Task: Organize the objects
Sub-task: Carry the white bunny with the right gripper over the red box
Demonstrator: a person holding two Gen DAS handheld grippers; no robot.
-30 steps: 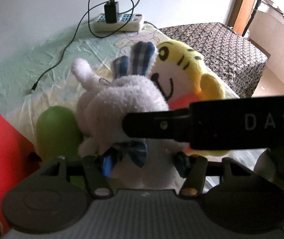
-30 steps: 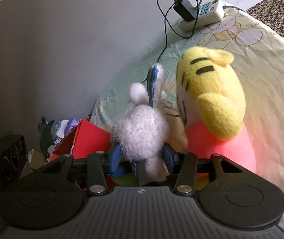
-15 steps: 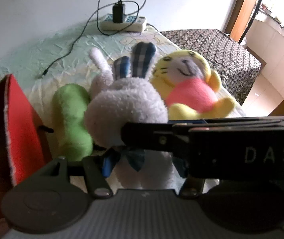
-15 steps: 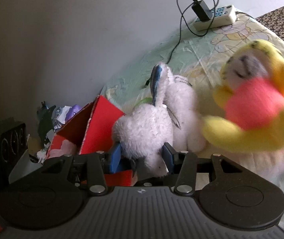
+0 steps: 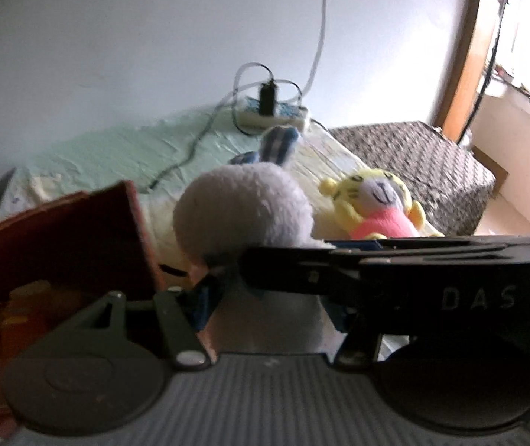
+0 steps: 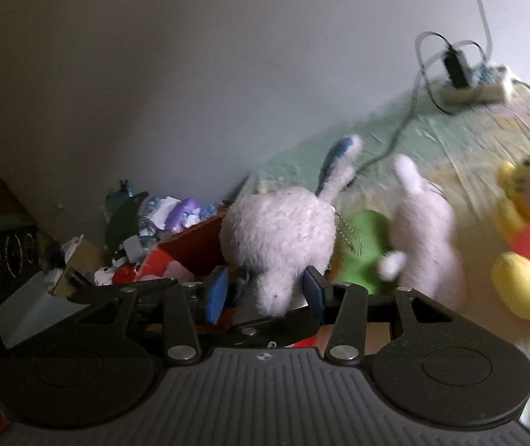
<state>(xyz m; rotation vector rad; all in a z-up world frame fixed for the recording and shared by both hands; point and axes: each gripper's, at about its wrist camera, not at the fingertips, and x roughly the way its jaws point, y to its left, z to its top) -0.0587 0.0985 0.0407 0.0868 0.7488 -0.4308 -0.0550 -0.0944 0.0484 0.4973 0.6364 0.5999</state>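
Bed (image 5: 123,148); tiger plush (image 5: 374,206); power strip (image 5: 274,115)

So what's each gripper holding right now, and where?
Both grip the white bunny: right gripper low on its body, left gripper also on its body.

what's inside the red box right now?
The red box is only partly visible. In the left wrist view, something pale pink and orange shows in its opening; in the right wrist view, white and red bits. The white rabbit plush and gripper fingers cover the rest.
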